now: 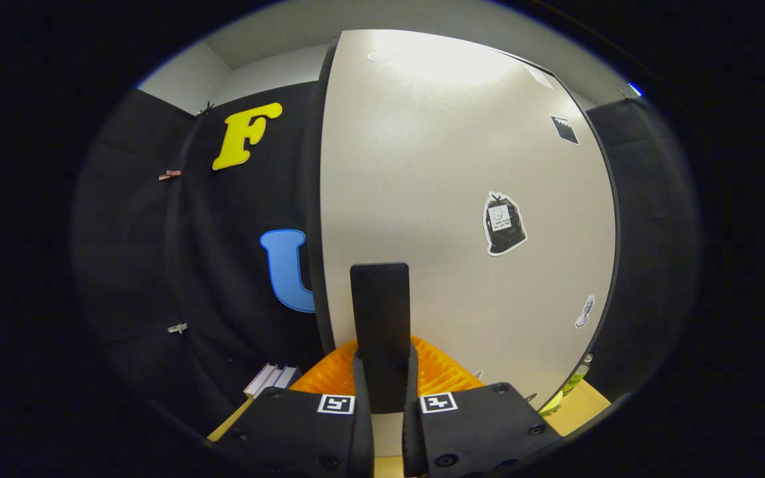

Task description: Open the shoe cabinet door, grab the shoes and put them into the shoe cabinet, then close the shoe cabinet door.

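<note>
The shoe cabinet door (pixel 449 199) is a tall pale panel with a dark edge, standing close in front of me. A black upright handle (pixel 380 299) sticks out from its lower part. My gripper (pixel 382 362) is shut on this handle, one finger pressing on each side of it. The handle's top rises above the fingertips. I cannot tell whether the door stands ajar. The door hides the inside of the cabinet.
Stickers dot the door, one shaped like a black bag (pixel 504 224). Pale flat blocks (pixel 271 380) lie on the wooden surface (pixel 585 406) left of the fingers. A yellow-green bottle (pixel 572 385) stands by the door's lower right edge.
</note>
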Demonstrator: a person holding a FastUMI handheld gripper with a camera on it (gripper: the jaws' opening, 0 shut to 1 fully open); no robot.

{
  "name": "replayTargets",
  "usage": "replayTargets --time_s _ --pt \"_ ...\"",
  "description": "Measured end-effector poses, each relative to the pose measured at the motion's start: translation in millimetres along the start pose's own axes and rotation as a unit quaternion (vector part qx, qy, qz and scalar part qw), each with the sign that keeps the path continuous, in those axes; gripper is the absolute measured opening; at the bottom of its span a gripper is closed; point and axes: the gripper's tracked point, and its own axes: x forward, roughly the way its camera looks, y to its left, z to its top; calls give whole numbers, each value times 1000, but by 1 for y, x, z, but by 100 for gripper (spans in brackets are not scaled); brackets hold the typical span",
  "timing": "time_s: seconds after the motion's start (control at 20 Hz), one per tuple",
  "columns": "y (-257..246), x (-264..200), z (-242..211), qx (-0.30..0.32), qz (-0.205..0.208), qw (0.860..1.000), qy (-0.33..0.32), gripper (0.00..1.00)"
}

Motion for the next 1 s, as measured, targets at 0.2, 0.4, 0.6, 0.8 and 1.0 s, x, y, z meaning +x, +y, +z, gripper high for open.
replayTargets --time_s 0.2,0.4,0.6,0.8,1.0 --pt "-6 -30 -1 10 20 1000 3 21" --pt "-21 -68 1 15 44 999 5 20" --pt "-43 -100 4 14 71 997 12 21" --pt "-65 -140 0 8 100 995 21 20" --pt "-88 -174 0 7 120 992 27 20"
